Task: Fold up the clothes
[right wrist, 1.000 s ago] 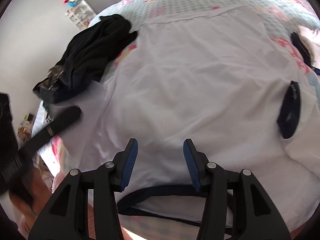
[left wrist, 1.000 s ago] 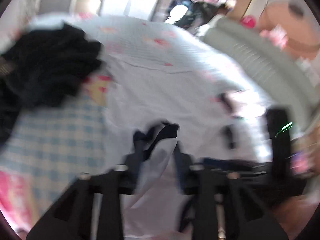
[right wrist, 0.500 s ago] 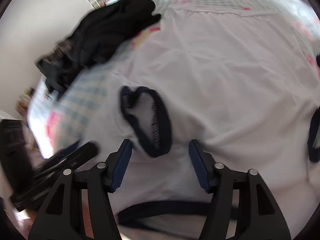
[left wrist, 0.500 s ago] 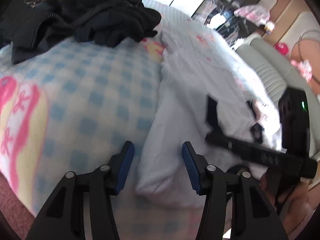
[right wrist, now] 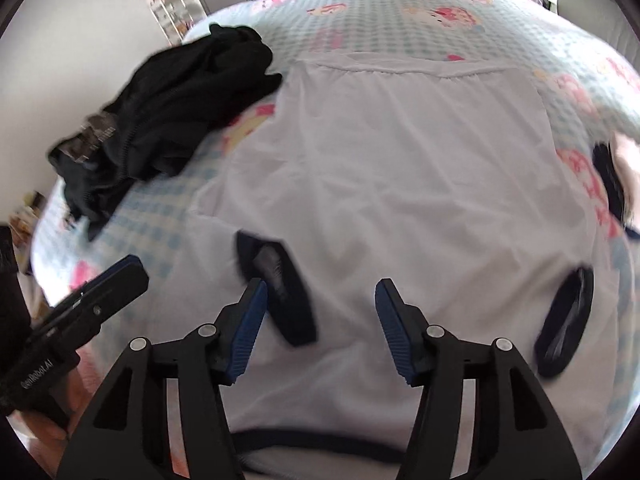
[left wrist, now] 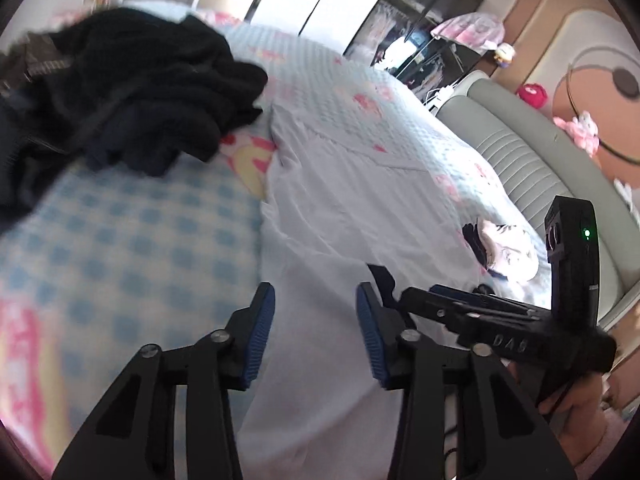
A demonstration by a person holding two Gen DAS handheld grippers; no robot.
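While the white T-shirt (right wrist: pixel 384 184) lies spread flat on the bed (right wrist: pixel 400 4), its hem at the far end and its dark-trimmed neckline at the near edge, the fold is, by my judgement, only begun: the left sleeve has been turned inward, so its dark cuff (right wrist: pixel 280 288) rests on the body of the shirt, and the right sleeve cuff (right wrist: pixel 564 324) lies at the right side, not yet brought across. The shirt's long axis runs from near to far, straight away from both grippers. The right gripper (right wrist: pixel 320 320) hovers over the near part of the shirt with its jaws apart and nothing pinched (they have just been opening), the folded cuff touching or just beside its left pad (right wrist: pixel 248 328). The left gripper (left wrist: pixel 312 332) sits over the shirt's left edge, where white cloth meets the blue-checked bedsheet; its jaws have just been closing a little, cloth lies beneath the gap, yet the pads do not press on it. For the right sleeve, the right gripper is the nearer. Beyond the shirt, at far left, a heap of black clothes (right wrist: pixel 168 120) waits on the bed, just beside the hem corner.
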